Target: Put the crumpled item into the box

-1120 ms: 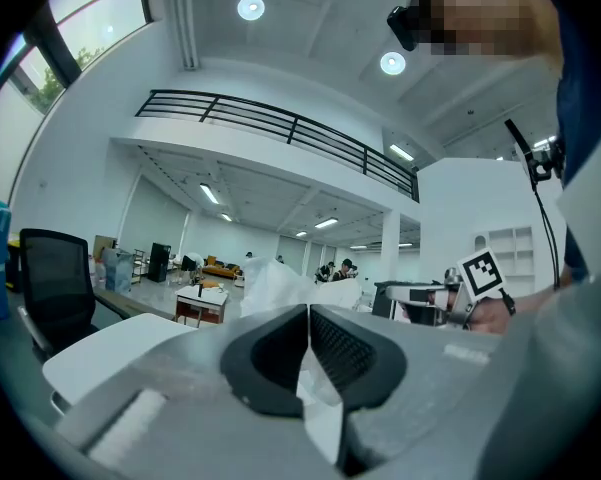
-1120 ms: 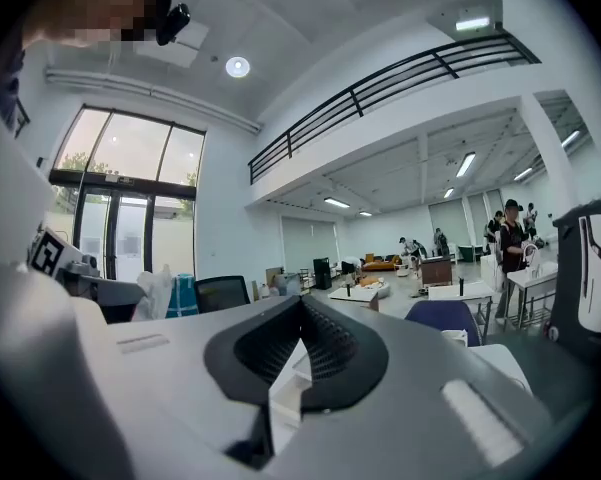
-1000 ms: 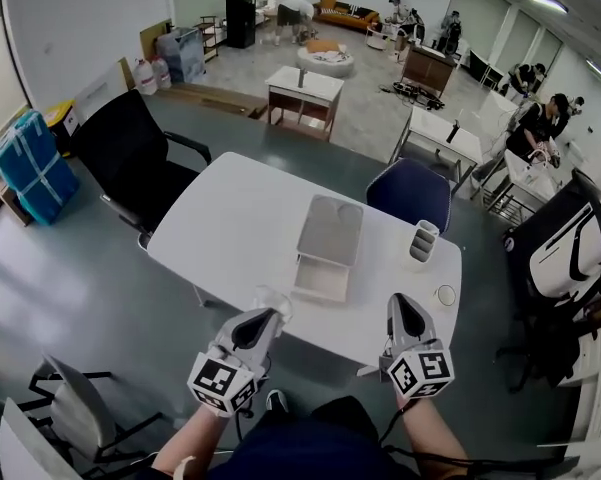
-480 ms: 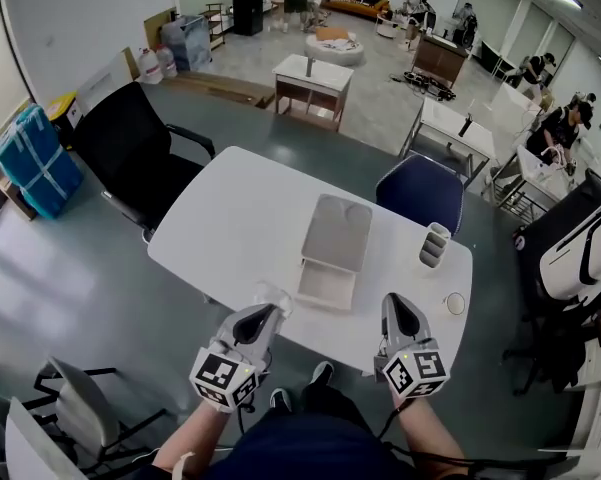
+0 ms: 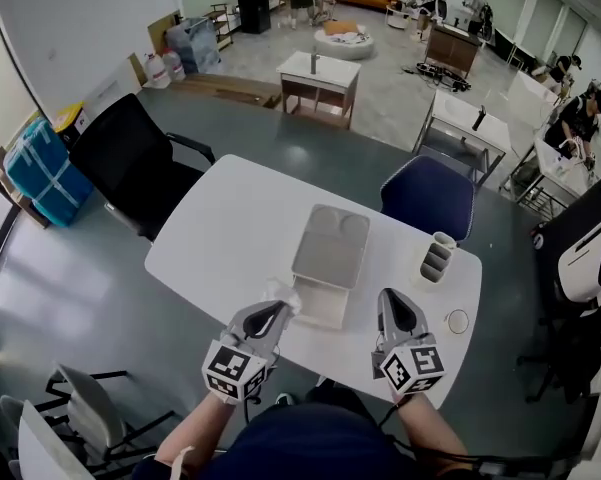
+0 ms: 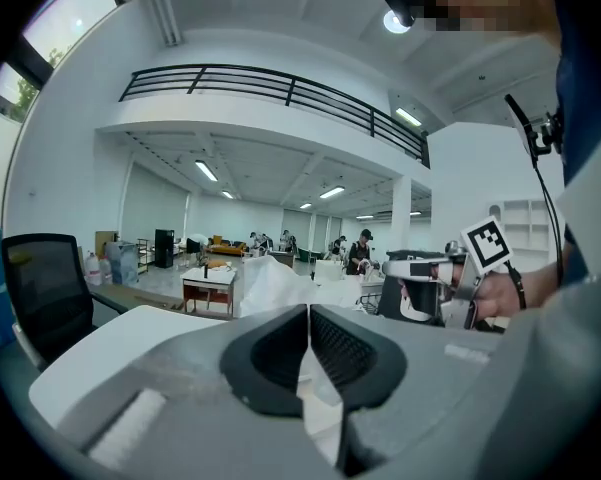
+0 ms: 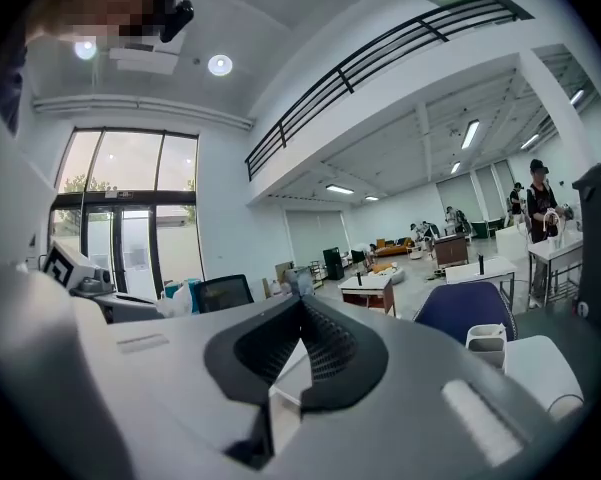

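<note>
A grey box (image 5: 330, 246) lies in the middle of the white table (image 5: 230, 228), with its pale open tray (image 5: 321, 305) at the near end. My left gripper (image 5: 278, 308) is shut on a crumpled white item (image 5: 280, 292), which it holds just off the tray's near left corner. In the left gripper view the white item (image 6: 270, 283) bulges out beyond the closed jaws of the left gripper (image 6: 308, 310). My right gripper (image 5: 391, 297) hovers to the right of the tray. Its jaws (image 7: 300, 300) are shut with nothing between them.
A white pen holder (image 5: 435, 257) and a small round disc (image 5: 457, 320) sit at the table's right end. A black chair (image 5: 130, 163) stands at the left and a blue chair (image 5: 430, 193) behind the table. People and other tables are far back.
Both grippers have moved a little forward over the table's near edge. The left one has carried the crumpled item closer to the tray's corner. Both stay shut.
</note>
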Demonstrator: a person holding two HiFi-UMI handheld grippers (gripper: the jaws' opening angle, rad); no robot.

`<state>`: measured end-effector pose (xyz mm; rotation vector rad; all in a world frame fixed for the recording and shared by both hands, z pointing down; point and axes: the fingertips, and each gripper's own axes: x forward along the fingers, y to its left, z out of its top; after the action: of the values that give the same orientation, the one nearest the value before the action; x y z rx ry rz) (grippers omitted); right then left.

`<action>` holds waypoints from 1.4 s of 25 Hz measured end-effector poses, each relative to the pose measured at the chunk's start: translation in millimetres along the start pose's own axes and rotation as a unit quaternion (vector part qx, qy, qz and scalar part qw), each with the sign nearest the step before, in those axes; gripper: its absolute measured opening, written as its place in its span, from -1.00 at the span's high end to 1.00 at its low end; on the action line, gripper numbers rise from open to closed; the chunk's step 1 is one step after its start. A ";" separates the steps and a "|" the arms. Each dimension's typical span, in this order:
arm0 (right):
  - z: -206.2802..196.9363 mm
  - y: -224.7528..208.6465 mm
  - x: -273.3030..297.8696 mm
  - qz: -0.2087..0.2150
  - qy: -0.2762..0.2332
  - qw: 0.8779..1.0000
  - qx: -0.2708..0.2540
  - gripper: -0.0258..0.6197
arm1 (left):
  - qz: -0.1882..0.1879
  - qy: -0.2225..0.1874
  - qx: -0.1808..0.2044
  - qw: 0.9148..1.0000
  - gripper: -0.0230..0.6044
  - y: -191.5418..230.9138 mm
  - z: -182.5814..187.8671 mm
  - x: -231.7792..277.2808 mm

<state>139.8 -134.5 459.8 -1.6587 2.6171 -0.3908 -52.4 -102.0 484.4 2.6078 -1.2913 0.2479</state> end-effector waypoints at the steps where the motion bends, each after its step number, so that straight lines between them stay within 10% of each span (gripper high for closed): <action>1: -0.4 -7.0 3.8 0.000 0.000 1.000 0.004 0.92 | 0.000 0.005 0.001 1.000 0.90 -1.1 -1.6 8.5; 9: -8.5 -30.9 21.2 0.002 0.020 0.999 0.030 0.92 | 0.003 0.055 0.006 0.998 0.90 5.9 -20.7 46.4; 21: -38.2 -43.7 37.9 -0.085 0.046 0.993 0.064 0.92 | -0.087 0.156 0.070 0.981 0.89 45.2 -86.2 104.0; 35: -55.4 -65.4 8.0 -0.171 0.041 0.980 0.091 0.92 | -0.226 0.354 0.178 0.890 0.89 7.5 -209.2 139.4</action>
<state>186.1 -157.0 528.7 -2.0637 2.2581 -0.6977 14.1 -156.1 720.8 2.5750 -0.3986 1.2972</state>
